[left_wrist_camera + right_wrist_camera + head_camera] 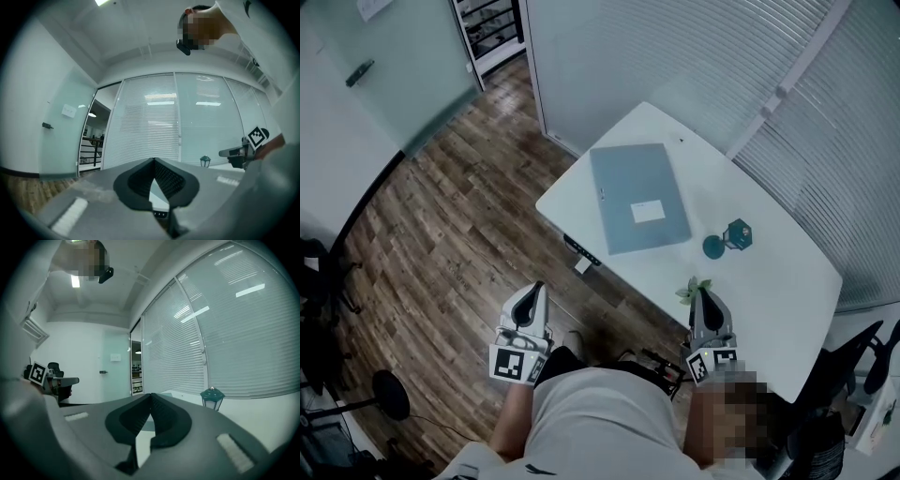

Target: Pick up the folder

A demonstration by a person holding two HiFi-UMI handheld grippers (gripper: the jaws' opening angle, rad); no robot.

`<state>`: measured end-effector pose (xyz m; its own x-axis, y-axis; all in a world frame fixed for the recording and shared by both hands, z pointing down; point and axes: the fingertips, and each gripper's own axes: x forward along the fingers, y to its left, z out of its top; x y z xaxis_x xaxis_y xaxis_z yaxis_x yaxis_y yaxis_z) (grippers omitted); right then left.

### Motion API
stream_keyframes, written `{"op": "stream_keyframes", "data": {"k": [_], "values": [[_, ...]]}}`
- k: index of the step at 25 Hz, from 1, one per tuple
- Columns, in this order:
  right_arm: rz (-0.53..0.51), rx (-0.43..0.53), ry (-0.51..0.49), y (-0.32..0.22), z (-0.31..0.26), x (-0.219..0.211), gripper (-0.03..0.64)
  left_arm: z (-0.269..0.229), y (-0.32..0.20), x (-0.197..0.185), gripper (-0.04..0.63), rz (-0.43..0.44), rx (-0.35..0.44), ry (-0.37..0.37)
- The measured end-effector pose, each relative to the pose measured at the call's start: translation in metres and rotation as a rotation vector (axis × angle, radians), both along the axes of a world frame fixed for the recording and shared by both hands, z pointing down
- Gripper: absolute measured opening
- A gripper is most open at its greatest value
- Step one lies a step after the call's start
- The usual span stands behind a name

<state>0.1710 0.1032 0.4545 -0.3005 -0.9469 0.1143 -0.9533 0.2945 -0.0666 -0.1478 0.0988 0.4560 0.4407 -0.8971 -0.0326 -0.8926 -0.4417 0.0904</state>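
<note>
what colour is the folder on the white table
Muted grey-blue folder, with a small white label; the head view shows it best.

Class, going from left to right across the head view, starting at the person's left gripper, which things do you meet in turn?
left gripper → grey-blue folder → small teal lantern

Your folder [639, 197] lies flat on the white table [769, 272] (white label facing up), with a teal lantern [737, 235] near its right corner. Your left gripper [534, 289] hangs over the wood floor [459, 206]. Your right gripper [703, 294] is at the table's near edge, well apart from the folder.
</note>
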Motion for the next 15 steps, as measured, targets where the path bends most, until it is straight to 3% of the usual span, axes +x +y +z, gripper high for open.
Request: {"op": "stream_keyframes", "data": {"k": [4, 15], "values": [[0.049, 0.02, 0.014, -0.017, -0.011, -0.008, 0.0, -0.005, -0.023, -0.014, 0.0, 0.05, 0.006, 0.055], [0.103, 0.029, 0.044, -0.059, -0.018, -0.029, 0.0, 0.001, -0.08, -0.039, 0.0, 0.092, -0.012, 0.023]]}}
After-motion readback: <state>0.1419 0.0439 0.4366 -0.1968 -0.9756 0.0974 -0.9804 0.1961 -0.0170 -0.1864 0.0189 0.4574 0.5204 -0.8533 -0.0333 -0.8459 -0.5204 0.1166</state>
